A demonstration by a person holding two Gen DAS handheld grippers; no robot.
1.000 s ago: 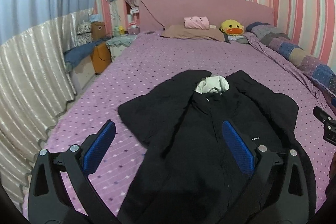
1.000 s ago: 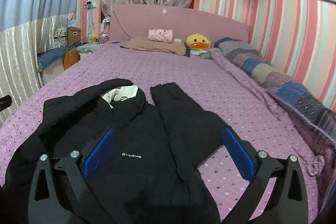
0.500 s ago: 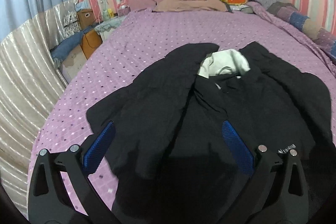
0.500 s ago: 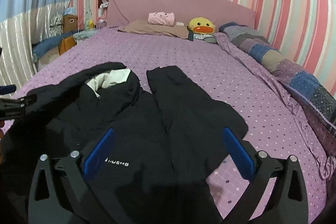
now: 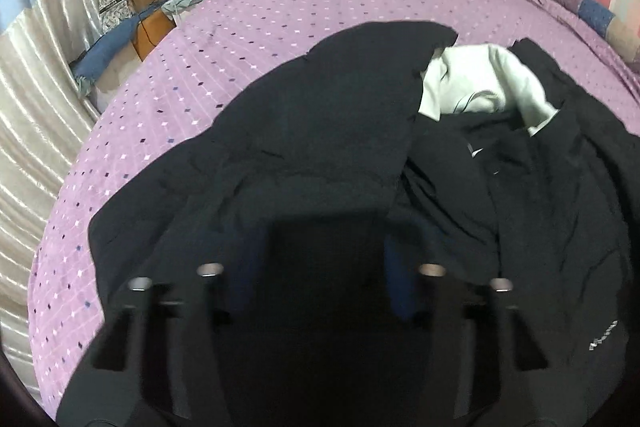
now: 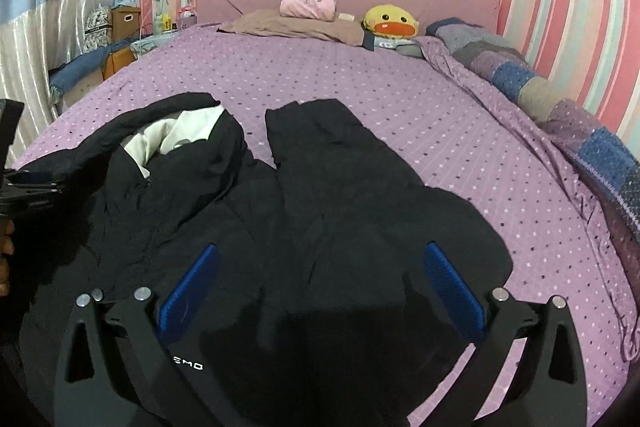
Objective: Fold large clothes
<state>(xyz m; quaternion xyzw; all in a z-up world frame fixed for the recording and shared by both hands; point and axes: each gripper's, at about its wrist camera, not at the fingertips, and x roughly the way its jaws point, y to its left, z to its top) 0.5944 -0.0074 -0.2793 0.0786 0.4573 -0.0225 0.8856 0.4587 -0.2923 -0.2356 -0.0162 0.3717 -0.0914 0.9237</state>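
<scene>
Both grippers low over a black jacket (image 6: 320,211) spread on the purple dotted bedspread (image 6: 400,95).

The left gripper (image 5: 324,267) is blurred and closing, jacket fabric lying between its blue pads (image 5: 400,279); whether they press it yet I cannot tell. The right gripper (image 6: 320,287) stands wide open above the jacket's lower front, holding nothing. The white lining (image 5: 480,87) shows at the collar; one sleeve (image 6: 320,131) points toward the headboard.

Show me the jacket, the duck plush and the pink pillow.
jacket (image 6: 360,187): right wrist view, on its right sleeve.
duck plush (image 6: 390,21): right wrist view, on its face.
pink pillow (image 6: 306,6): right wrist view, on its middle.
</scene>
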